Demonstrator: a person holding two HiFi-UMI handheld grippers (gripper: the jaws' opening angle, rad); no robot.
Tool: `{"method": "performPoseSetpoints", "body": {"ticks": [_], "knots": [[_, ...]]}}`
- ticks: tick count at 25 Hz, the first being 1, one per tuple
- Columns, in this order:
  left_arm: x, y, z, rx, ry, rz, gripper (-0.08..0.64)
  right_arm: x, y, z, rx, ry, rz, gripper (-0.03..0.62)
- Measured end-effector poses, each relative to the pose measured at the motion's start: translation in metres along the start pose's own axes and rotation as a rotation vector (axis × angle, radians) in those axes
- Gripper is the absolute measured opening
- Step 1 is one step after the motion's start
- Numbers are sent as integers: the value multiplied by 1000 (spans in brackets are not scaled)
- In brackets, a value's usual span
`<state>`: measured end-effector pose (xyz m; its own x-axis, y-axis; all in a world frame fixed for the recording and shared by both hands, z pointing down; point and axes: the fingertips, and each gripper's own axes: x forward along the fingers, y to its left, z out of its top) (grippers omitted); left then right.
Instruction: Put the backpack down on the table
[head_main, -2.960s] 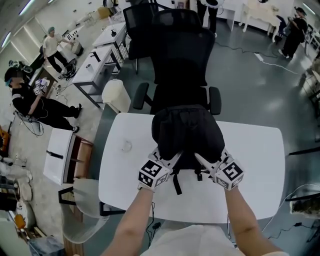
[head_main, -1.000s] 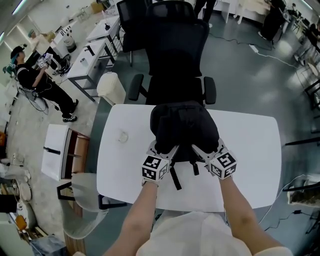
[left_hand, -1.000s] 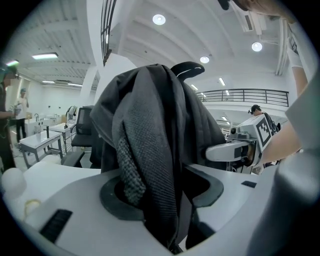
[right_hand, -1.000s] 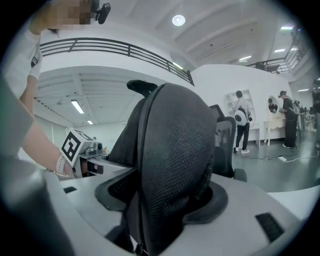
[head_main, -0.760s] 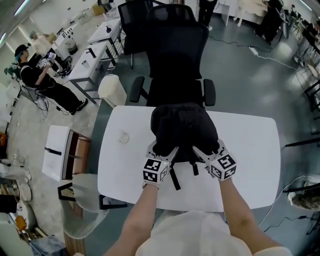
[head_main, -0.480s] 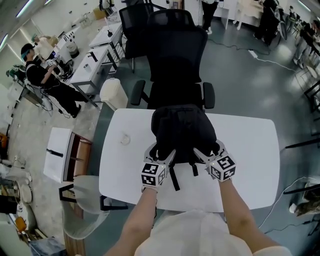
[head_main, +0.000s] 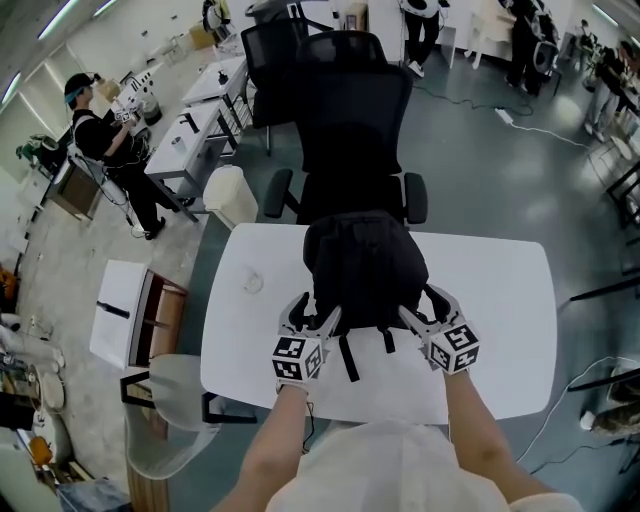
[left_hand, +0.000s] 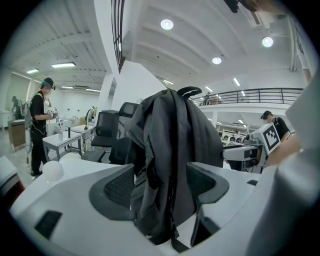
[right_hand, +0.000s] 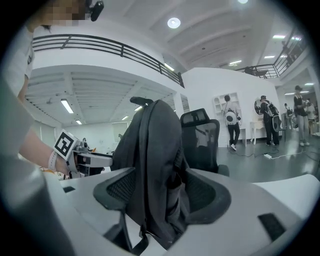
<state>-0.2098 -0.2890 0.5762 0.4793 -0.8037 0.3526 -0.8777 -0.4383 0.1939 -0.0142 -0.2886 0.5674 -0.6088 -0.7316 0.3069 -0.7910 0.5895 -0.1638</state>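
The backpack (head_main: 365, 265) stands upright at the middle of the table (head_main: 500, 300), long axis vertical. It lies straight ahead of both grippers: the left gripper (head_main: 310, 316) and right gripper (head_main: 425, 308) flank its near base, equally close, fingers spread wide and gripping nothing

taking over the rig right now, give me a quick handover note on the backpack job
Left gripper: jaws wide apart, one side of the backpack between them, not pinched.
Right gripper: the same on the other side, jaws apart, no grip.
Backpack: upright on the white table, at its far edge by the office chair.
Done: backpack is down on the table.
Left: probably just draw both grippers clear; watch that it doesn't tip.
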Motion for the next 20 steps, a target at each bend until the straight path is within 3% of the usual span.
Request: {"method": "performPoseSetpoints", "body": {"ticks": [12, 20], "knots": [[-36, -10, 30, 46, -83, 19, 305, -51, -5, 22, -38, -58, -53, 298], [-61, -4, 66, 91, -163, 65, 195, -87, -15, 42, -83, -94, -83, 192]]}}
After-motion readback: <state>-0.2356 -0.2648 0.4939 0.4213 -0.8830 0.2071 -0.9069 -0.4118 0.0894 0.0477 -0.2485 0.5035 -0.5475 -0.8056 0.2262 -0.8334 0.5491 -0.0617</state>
